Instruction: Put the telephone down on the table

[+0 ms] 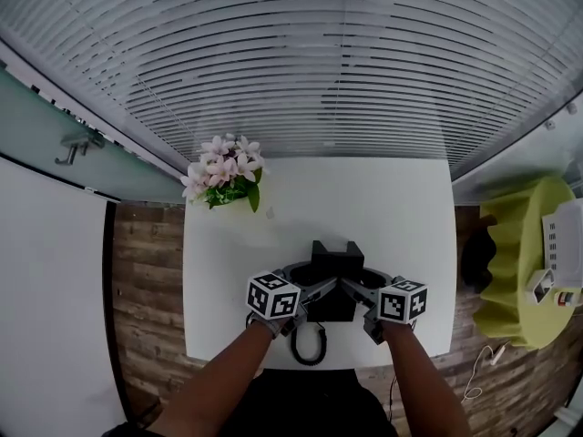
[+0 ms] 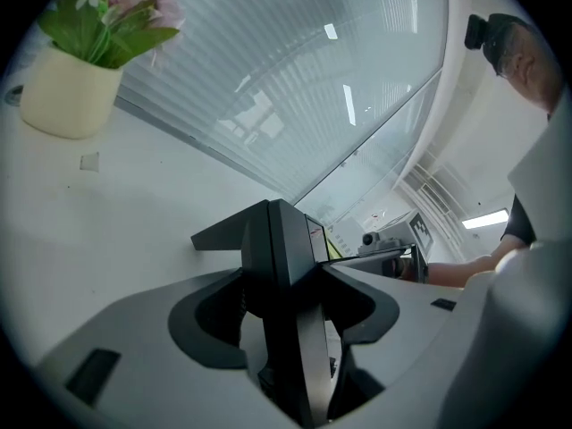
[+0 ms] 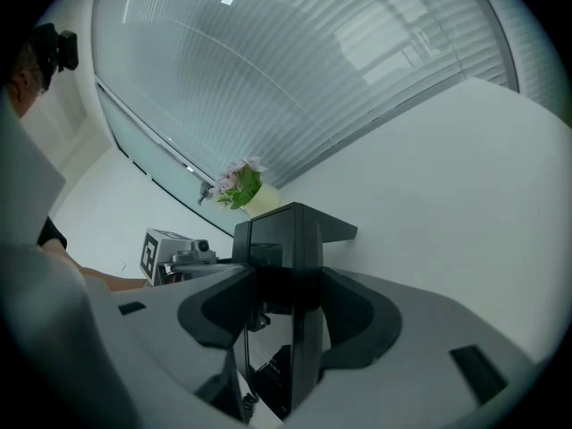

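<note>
A black telephone (image 1: 332, 280) is over the near part of the white table (image 1: 383, 198), gripped from both sides. My left gripper (image 1: 314, 291) is shut on its left side and my right gripper (image 1: 357, 291) is shut on its right side. Its coiled black cord (image 1: 310, 344) loops down at the table's front edge. In the left gripper view the telephone (image 2: 288, 257) fills the space between the jaws, with the right gripper (image 2: 393, 256) behind it. The right gripper view shows the telephone (image 3: 288, 257) clamped the same way. Whether its base touches the table I cannot tell.
A pot of pink flowers (image 1: 224, 177) stands at the table's far left corner. Window blinds (image 1: 319, 53) run behind the table. To the right sits a yellow-green covered stand (image 1: 515, 271) with small boxes on it. Wooden floor (image 1: 146, 289) flanks the table.
</note>
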